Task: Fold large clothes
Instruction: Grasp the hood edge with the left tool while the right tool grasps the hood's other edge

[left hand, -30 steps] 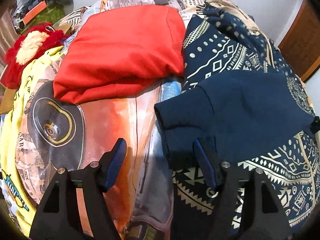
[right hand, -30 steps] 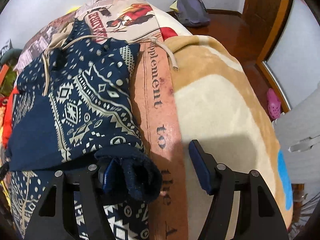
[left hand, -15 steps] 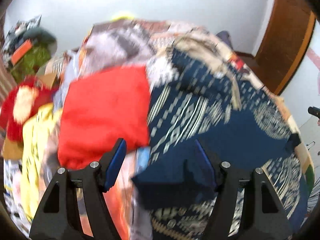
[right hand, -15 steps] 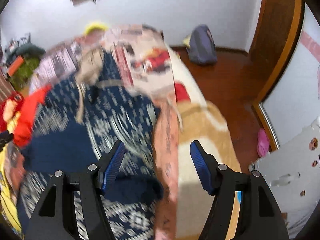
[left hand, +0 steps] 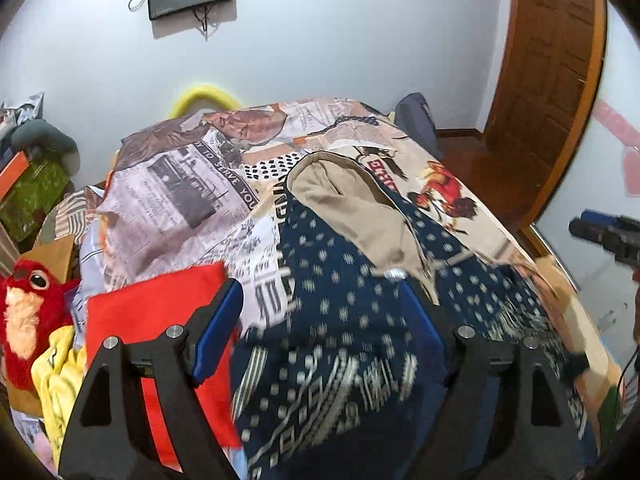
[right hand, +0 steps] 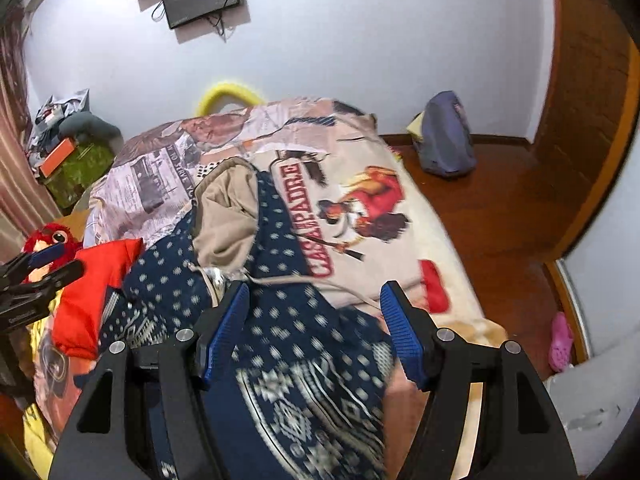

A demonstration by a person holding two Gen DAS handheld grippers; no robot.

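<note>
A navy patterned hoodie (left hand: 340,320) with a tan-lined hood (left hand: 360,208) lies spread on the bed; it also shows in the right wrist view (right hand: 288,320), hood (right hand: 228,220) towards the wall. My left gripper (left hand: 320,336) is open and empty, raised over the hoodie's left side. My right gripper (right hand: 314,332) is open and empty, raised over the hoodie's right side. Each gripper appears at the edge of the other's view.
A folded red garment (left hand: 160,320) lies left of the hoodie on the printed bedspread (left hand: 180,200). A red plush toy (left hand: 24,320) and yellow clothes (left hand: 60,376) sit at the left. A backpack (right hand: 448,136) stands on the wooden floor by the door (left hand: 548,60).
Both grippers have lifted away from the folded-in sleeves and tilted up towards the wall. The navy sleeves lie released on the hoodie. Both jaws stay open.
</note>
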